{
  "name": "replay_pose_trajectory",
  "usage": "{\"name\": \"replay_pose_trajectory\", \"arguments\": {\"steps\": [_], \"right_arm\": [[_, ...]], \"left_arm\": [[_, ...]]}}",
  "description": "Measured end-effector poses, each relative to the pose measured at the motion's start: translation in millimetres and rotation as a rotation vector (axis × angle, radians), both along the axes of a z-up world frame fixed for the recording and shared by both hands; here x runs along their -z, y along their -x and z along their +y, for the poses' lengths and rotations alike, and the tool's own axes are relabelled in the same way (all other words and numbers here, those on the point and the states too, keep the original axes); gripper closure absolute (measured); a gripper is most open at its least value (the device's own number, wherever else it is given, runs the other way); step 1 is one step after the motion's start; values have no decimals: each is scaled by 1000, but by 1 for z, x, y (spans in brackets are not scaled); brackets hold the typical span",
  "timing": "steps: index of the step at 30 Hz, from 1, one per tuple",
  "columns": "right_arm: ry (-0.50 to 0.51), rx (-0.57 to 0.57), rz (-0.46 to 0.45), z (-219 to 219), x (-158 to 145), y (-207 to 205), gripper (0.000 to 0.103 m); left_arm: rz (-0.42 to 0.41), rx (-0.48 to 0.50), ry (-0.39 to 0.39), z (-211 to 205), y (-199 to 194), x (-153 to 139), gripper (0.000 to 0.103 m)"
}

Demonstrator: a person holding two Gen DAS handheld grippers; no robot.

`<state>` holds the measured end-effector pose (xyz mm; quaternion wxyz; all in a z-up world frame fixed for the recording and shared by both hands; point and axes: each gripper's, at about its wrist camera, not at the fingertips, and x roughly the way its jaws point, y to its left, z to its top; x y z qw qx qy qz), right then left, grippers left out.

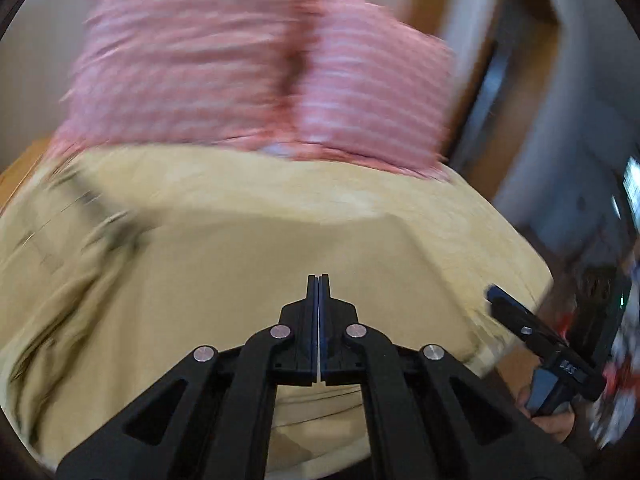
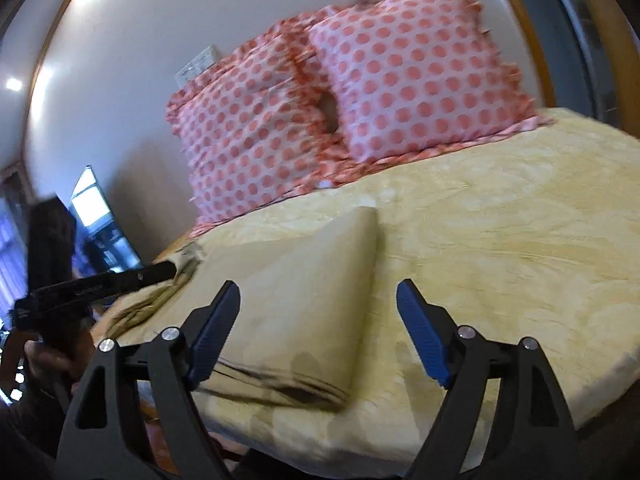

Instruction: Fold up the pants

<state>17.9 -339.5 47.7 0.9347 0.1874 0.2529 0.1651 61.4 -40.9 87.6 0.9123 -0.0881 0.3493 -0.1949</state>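
The beige pants (image 2: pixel 304 300) lie folded into a long flat stack on the yellow bedspread (image 2: pixel 500 240), near the bed's front left. My right gripper (image 2: pixel 318 332) is open and empty, hovering just above the near end of the pants. My left gripper (image 1: pixel 319 284) is shut with nothing between its fingers, above the bedspread (image 1: pixel 280 232). It also shows in the right wrist view (image 2: pixel 160 270) at the left, beside the pants' rumpled far-left edge. The right gripper shows in the left wrist view (image 1: pixel 496 294) at the right. The left wrist view is blurred.
Two pink polka-dot pillows (image 2: pixel 408 72) lean against the white wall at the head of the bed. A wooden frame (image 2: pixel 532 40) and a dark doorway are at the right. A window (image 2: pixel 92 200) is at the left.
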Motion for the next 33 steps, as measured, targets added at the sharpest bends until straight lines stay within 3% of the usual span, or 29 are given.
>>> {"name": "replay_pose_trajectory", "arguments": {"steps": [5,10,12,14,15,19,26,27,29,33], "right_arm": [[-23,-215,-10,65,-21,-37,23],[-183,-423,149,146,-28,-97,30],[-275,-451,291,177,-19,-127,31],[-360,-445,416,200,-5,-150,31],[-372,-432,466,213,3,-162,31],[-294,-378,534,243,19,-182,31],[-192,-279,553,269,31,-205,35],[-173,-271,541,273,30,-206,46],[-111,-265,512,278,30,-207,79],[-171,-294,443,274,26,-201,85]], "left_arm": [[-13,-240,-39,72,15,3,103],[-14,-373,-76,112,32,6,102],[-9,-419,-84,127,39,9,87],[-15,-462,-91,140,48,10,31],[-41,-494,-99,147,55,9,23],[-112,-535,-167,162,75,3,19],[-111,-560,-123,189,87,8,18],[-107,-564,-113,193,89,10,18],[-99,-566,-102,197,91,13,18],[-92,-572,-96,202,94,17,17]]}}
